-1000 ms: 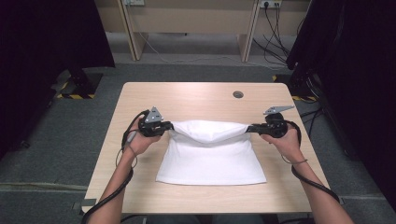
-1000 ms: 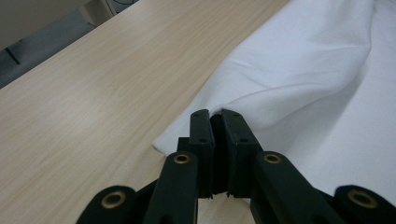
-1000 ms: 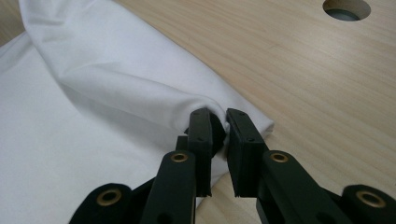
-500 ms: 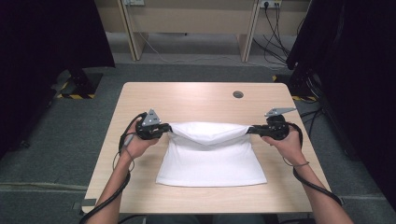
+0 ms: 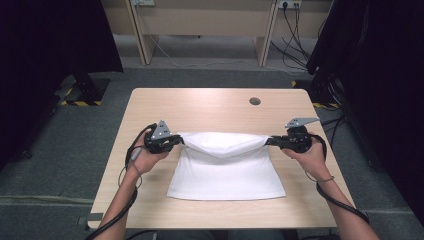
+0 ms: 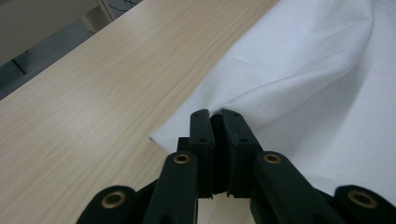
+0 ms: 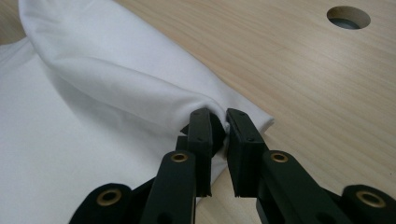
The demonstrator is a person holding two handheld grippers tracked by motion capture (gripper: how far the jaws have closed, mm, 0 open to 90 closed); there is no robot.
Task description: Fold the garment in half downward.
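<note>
While forearms splay outward, left tool [image 5: 176, 141], right tool [image 5: 270, 141] clamp white cloth [image 5: 226, 167] corners.

White cloth [image 6: 317, 84] cut off by frame edges.

High view overhead facing forward, gripper views close along tongs (sharing white cloth [image 5: 225, 162])
</note>
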